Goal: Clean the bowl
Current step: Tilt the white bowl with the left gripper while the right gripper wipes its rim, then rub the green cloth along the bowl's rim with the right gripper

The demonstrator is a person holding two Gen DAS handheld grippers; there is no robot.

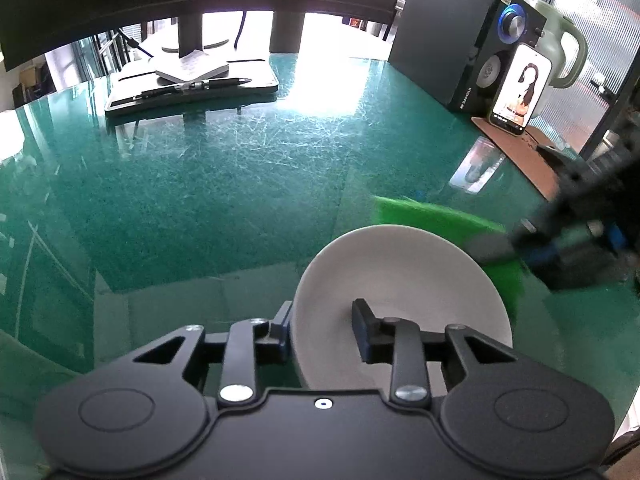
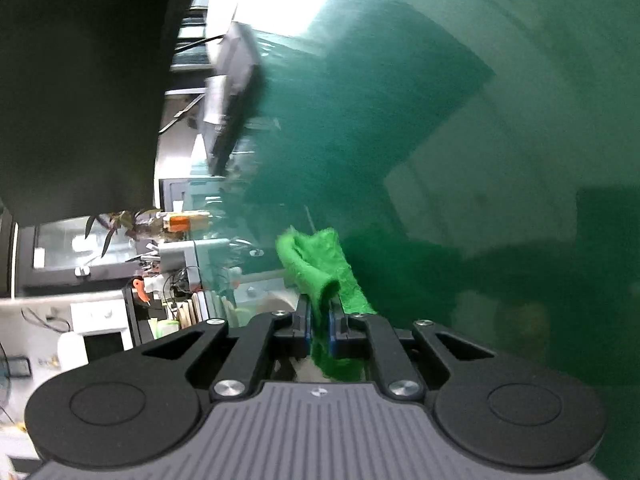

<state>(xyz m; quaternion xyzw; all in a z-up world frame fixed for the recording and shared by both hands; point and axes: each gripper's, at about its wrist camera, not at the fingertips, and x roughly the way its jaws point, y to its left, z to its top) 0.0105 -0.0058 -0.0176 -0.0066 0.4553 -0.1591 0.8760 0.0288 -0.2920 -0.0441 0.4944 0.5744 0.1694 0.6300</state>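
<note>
A white bowl [image 1: 400, 280] sits on the green glass table [image 1: 224, 184], close in front of the left wrist camera. My left gripper [image 1: 322, 320] straddles the bowl's left wall, one finger outside and the other inside, and appears to pinch it. Behind the bowl's far right edge lies a bright green cloth [image 1: 420, 216]. It hangs from my right gripper [image 1: 520, 240], which comes in blurred from the right. In the right wrist view my right gripper [image 2: 320, 320] is shut on the green cloth [image 2: 316, 260], which bunches up above the fingers.
A black speaker [image 1: 460, 40], a propped phone [image 1: 520, 88], a green kettle [image 1: 560, 44] and a cardboard sheet [image 1: 520, 152] stand at the back right. A black stand [image 1: 192, 88] with a notebook and pen sits at the back, under a monitor.
</note>
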